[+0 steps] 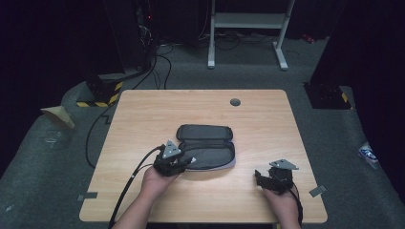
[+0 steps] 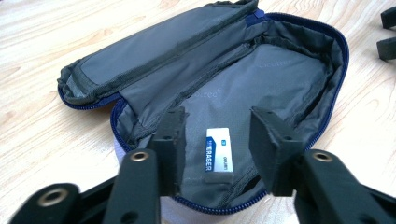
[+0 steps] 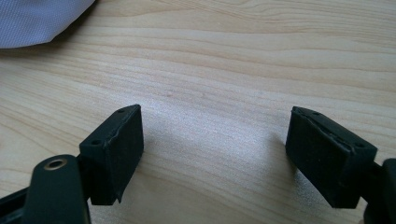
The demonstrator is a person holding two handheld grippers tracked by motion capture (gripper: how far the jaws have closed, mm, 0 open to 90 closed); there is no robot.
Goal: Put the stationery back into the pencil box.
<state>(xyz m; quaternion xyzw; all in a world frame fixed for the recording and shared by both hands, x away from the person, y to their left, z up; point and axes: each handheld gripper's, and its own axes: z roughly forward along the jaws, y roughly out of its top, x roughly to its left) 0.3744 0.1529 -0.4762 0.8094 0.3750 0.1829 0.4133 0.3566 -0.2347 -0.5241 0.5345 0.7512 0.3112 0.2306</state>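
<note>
Eraser point(image 2: 218, 155) lies in pouch point(image 2: 289, 79) (between parted jaws).

grey pencil case point(image 2: 261, 79) with a blue zipper edge, white eraser point(image 2: 218, 155) inside wearing a blue and white sleeve, light wood-grain table point(image 3: 224, 60), both grippers, left point(image 2: 217, 135) and right point(image 3: 212, 149), plain black all over

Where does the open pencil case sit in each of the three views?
High view: the pencil case lies open at the table's middle, just beyond the left gripper.
Left gripper view: it fills the centre, lining up, with a white eraser inside between the parted fingers.
Right gripper view: its pale outer fabric is at the top left corner.
Shared landmark: the light wooden table.
</note>
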